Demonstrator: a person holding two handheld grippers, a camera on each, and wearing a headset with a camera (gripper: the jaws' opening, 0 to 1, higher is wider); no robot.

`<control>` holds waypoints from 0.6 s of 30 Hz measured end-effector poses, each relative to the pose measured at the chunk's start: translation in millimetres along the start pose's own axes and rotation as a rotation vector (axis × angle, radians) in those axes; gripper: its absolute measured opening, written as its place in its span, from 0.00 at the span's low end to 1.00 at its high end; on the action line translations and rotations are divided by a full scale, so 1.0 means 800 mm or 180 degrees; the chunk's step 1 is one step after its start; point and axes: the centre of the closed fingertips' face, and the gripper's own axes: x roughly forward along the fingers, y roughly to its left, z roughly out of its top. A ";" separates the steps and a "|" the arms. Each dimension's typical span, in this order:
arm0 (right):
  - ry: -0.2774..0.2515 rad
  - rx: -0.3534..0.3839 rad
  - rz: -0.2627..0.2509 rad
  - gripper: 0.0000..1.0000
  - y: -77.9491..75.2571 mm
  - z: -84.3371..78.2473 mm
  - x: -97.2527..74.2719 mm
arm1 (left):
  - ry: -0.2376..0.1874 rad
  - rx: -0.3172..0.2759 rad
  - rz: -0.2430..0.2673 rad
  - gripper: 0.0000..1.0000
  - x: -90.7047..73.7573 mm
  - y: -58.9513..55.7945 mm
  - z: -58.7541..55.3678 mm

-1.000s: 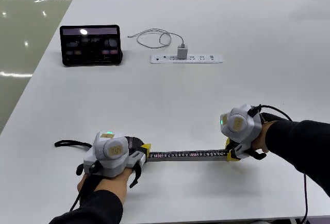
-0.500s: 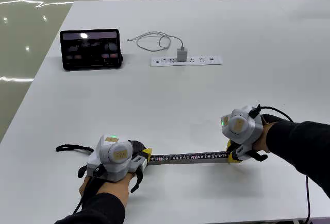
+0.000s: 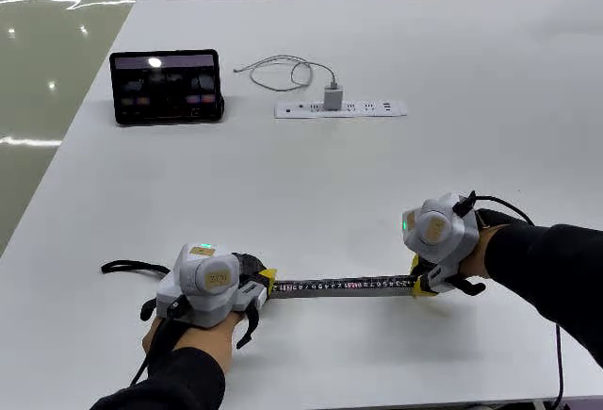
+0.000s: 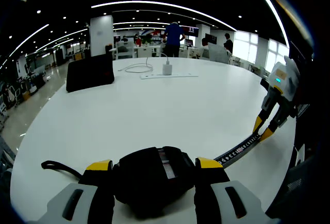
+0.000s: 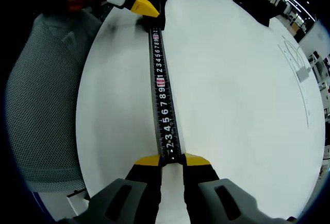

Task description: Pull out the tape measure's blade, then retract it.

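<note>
Your left gripper (image 4: pixel 153 163) clamps the tape measure case (image 4: pixel 154 183); your right gripper (image 5: pixel 171 159) pinches the blade (image 5: pixel 161 80) tip; draw straight toward three o'clock, blade flat, case pinned.

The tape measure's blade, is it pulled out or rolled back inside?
Pulled out. The blade stretches from the case in the left gripper to the right gripper pinching its end.
</note>
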 end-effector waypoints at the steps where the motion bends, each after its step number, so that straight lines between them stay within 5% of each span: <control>1: -0.0007 -0.0006 0.0002 0.11 0.000 0.001 0.000 | 0.0001 -0.0001 0.0001 0.58 0.000 0.000 0.000; 18: -0.0032 0.0033 0.0002 0.11 0.000 0.007 0.003 | 0.0000 0.0044 -0.0010 0.59 -0.001 -0.002 0.000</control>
